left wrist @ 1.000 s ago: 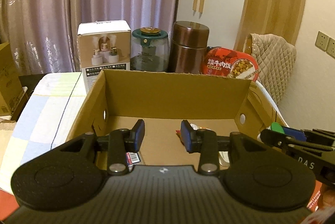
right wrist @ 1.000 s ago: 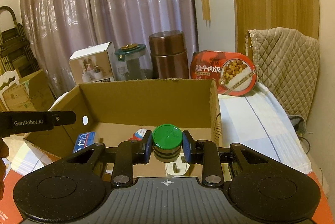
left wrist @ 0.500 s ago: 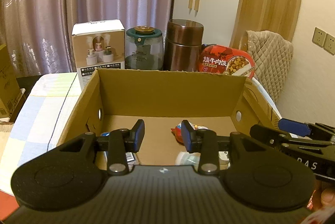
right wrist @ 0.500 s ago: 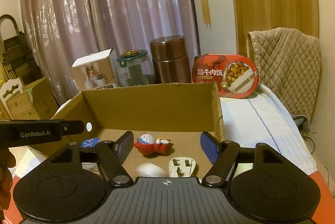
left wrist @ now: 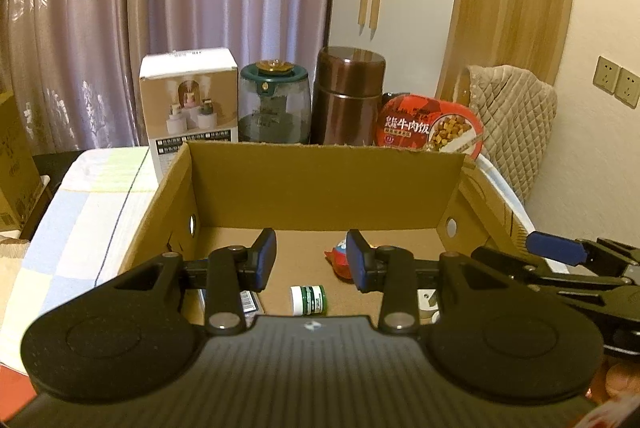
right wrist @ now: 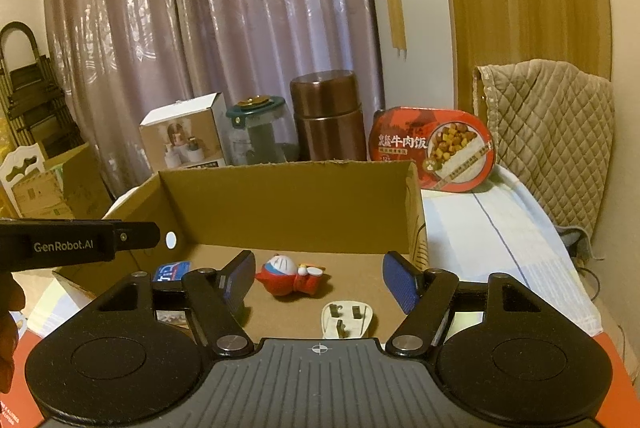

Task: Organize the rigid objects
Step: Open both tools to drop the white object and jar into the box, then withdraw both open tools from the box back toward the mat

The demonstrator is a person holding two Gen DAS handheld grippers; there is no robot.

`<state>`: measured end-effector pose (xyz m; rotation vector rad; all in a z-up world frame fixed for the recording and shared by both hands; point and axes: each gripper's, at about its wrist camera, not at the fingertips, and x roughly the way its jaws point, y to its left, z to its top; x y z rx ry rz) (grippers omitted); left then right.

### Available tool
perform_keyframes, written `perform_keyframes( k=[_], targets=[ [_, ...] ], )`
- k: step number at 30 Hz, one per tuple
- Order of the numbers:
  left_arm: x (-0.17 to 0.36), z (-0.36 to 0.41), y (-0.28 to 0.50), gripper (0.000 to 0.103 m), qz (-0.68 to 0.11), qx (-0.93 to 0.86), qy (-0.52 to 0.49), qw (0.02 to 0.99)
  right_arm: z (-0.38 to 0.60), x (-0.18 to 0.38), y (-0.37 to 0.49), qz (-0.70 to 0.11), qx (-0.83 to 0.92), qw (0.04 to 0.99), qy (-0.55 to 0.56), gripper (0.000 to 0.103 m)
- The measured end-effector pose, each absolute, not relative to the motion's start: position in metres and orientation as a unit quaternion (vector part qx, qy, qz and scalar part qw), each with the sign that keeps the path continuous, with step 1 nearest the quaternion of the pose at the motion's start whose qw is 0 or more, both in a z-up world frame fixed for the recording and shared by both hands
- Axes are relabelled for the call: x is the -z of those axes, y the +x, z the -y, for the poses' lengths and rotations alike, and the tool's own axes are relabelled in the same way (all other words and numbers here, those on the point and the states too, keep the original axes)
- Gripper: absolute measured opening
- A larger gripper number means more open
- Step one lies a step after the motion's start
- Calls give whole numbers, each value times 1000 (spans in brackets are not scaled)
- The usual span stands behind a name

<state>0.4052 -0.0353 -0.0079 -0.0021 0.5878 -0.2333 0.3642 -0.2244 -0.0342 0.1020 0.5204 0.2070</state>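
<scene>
My right gripper [right wrist: 319,278] hangs over the cardboard box [right wrist: 288,204], fingers spread wide and holding nothing. The green-capped bottle [left wrist: 308,300] lies on its side on the box floor near the front edge, beside the red figurine [right wrist: 289,278] and the white plug [right wrist: 347,320]. My left gripper [left wrist: 311,260] has its fingers parted, empty too. I'd lift the right one straight up (clear of the box walls) before fetching another item.

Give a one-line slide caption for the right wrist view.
Right gripper open above a cardboard box holding a red toy figure and white plug.
</scene>
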Motion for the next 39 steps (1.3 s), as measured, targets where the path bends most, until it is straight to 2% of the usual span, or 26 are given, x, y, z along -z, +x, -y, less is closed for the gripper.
perform_keyframes(
  k=[12,20,26,32,39],
  targets=[
    [0,26,339,34,-263,105,3,959,233,20,329,-221,-114,968,25,68],
    [27,13,273,53,-282,138,16,949,256,22,277,-236,-119,964,20,68],
    [55,5,223,72,-307,183,30,933,273,34,237,-255,-118,960,15,68],
    [85,15,186,73,-332,260,114,900,280,58,203,-304,-124,945,16,68],
    [117,31,177,71,-362,316,195,855,270,81,188,-341,-158,926,-19,68]
  ],
)
